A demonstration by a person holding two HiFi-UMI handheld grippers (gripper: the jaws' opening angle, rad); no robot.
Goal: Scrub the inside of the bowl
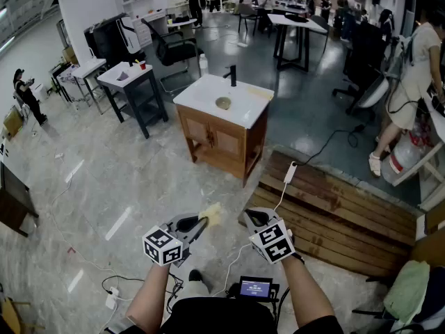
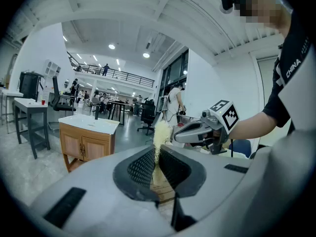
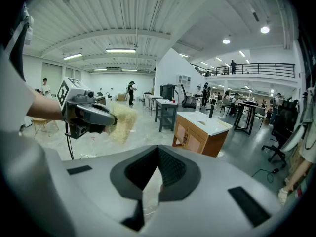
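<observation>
Approach stage. Left gripper (image 1: pixel 200 225) clamped on a yellow scrubber (image 1: pixel 213 214); right gripper (image 1: pixel 247 219) closed, empty. Next, probably: carry the scrubber to the distant bowl (image 1: pixel 223 103) on the cabinet (image 1: pixel 243 110).

Sink (image 1: pixel 217 104): contents too small to make out. Sponge (image 2: pixel 161 132): lower part hidden between the left gripper's (image 2: pixel 157 154) jaws. Bystander in white (image 1: pixel 417 82): cut off by the head view's right edge.

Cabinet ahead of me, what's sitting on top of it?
Its white top carries a black faucet at the back and what looks like a tan bowl near the middle. Whether anything is in the bowl is too small to tell.
</observation>
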